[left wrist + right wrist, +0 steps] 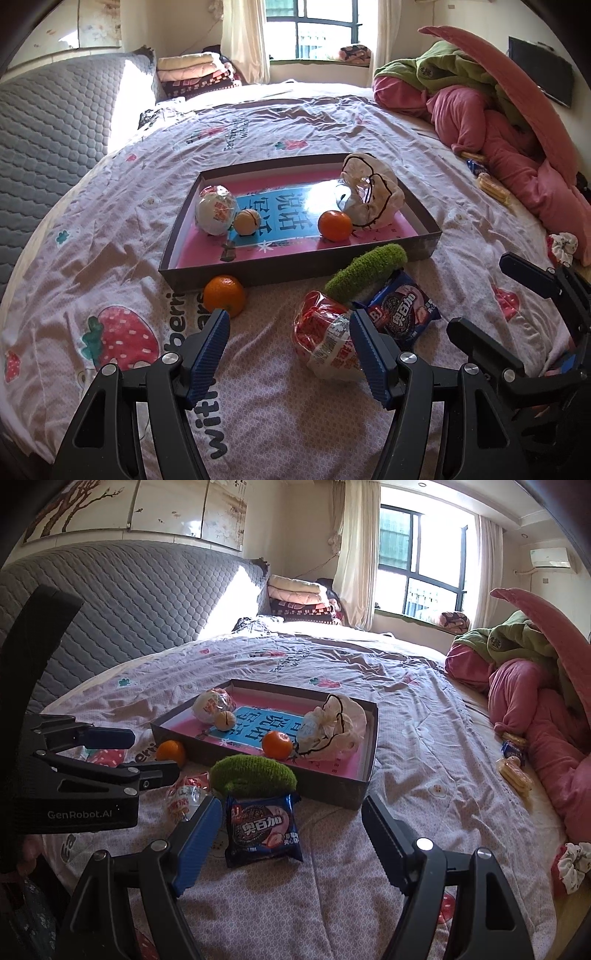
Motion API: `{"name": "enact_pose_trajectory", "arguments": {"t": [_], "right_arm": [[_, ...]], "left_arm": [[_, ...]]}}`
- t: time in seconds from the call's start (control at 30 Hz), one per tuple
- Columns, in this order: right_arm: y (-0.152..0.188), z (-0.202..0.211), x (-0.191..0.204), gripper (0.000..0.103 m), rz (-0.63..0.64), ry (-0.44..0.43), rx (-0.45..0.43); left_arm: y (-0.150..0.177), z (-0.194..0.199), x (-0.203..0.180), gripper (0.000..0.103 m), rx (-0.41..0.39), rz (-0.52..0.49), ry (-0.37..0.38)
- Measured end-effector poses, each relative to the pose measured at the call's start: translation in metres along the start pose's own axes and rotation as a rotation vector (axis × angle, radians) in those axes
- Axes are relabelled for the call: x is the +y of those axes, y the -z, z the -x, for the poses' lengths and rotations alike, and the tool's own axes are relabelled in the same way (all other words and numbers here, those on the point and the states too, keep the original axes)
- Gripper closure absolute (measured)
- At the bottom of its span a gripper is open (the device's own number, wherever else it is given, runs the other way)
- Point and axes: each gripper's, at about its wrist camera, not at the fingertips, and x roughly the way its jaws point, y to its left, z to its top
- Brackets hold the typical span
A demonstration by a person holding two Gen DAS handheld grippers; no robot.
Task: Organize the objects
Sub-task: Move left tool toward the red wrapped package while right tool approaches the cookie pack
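Grey quilted headboard (122,609); folded blankets (295,598) by the curtained window (417,561); heaped pink bedding (498,122)

open right claw (290,834), cookie packet (263,830), box (332,788)

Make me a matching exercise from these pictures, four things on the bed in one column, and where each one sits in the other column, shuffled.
Things:
1. green fuzzy item
2. blue cookie packet
3. drawstring bag
4. small tan ball

Places:
A. inside the box, back right corner
B. on the bedsheet, between the right gripper fingers' line of view
C. leaning on the box's front wall
D. inside the box, beside the white wrapped ball

Pairs: 1-C, 2-B, 3-A, 4-D
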Motion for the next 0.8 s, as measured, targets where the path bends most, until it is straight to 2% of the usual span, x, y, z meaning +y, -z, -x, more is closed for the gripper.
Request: {"name": "enact_pose_trajectory", "arguments": {"t": [0.47, 0.8], "right_arm": [[0.019, 0.003, 0.009, 0.023, 0.025, 0.025, 0.054], [0.024, -0.003, 0.015, 0.023, 0.047, 0.026, 0.083]], "left_arm": [[0.008, 0.004, -0.019, 0.034, 0.015, -0.029, 0.023], [0.014, -0.008, -0.03, 0.034, 0.047, -0.034, 0.036]]}}
